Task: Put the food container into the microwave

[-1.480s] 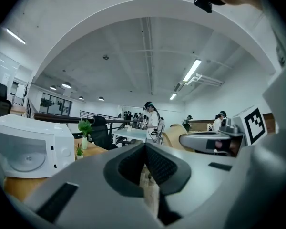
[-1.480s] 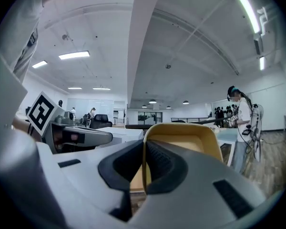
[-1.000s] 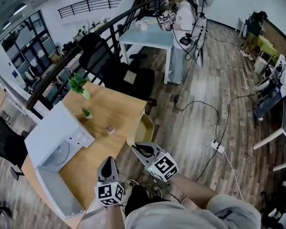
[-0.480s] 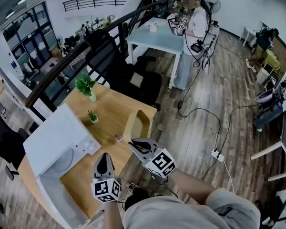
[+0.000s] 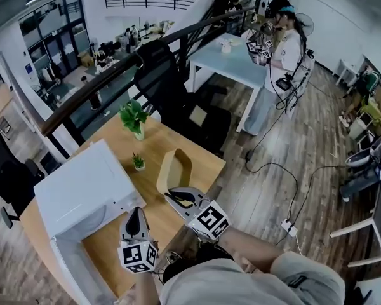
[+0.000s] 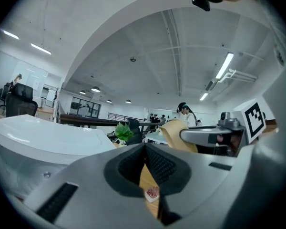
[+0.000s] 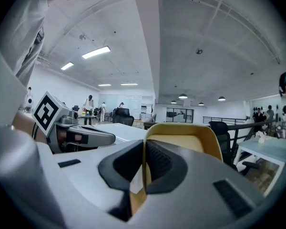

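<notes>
A: "What is sitting furthest left?"

B: "The white microwave (image 5: 82, 192) is resting on the wooden table (image 5: 192, 150) with its door hanging open; just right of it the left gripper (image 5: 136, 215) is hovering over the tabletop, its jaws pressing together on nothing."

A: "And where is the food container?"

B: "The tan food container (image 5: 174, 169) is tilting up on edge over the table, right of the microwave and outside it; the right gripper (image 5: 173, 196) is clenching its rim between the pads; far right, a person (image 5: 286, 49) is standing at a pale desk (image 5: 225, 59)."
</notes>
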{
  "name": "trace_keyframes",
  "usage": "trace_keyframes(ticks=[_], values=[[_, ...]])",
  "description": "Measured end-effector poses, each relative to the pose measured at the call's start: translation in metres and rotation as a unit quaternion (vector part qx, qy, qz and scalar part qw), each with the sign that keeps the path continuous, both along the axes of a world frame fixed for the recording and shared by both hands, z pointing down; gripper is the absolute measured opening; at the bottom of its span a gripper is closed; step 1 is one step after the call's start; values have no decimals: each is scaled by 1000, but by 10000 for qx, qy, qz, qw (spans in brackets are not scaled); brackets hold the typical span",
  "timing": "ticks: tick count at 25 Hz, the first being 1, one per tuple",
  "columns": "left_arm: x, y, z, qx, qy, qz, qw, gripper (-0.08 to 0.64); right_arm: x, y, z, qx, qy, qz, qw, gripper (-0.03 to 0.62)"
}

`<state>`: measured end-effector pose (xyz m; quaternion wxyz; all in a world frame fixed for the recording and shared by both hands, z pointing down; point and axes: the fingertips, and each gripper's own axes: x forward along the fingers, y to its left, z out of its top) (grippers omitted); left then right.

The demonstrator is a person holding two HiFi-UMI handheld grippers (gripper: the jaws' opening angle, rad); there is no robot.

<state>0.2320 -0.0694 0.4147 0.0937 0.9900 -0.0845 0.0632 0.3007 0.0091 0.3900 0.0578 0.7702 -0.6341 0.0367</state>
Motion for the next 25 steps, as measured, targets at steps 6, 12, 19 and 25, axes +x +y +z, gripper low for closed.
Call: trace_keyframes(ticks=[6,12,19,25], values=[[-4,-28,5,-1,-82,-701,9975,12,6,-42,-5,57,37,-808,9967,19],[-32,-31,32,-70,-203,-1547,9877,12,-15,-54,21,-98,-1,-1743,9846,19],[-52,-19,54,-156,-467,-2452,9682,12,-22,-40,43,-275,-181,-2628,9643,20],[-77,0,68,-320,-612,-3166,9460,12,-40,-25,54,-525,-122,-3405,9387,20]])
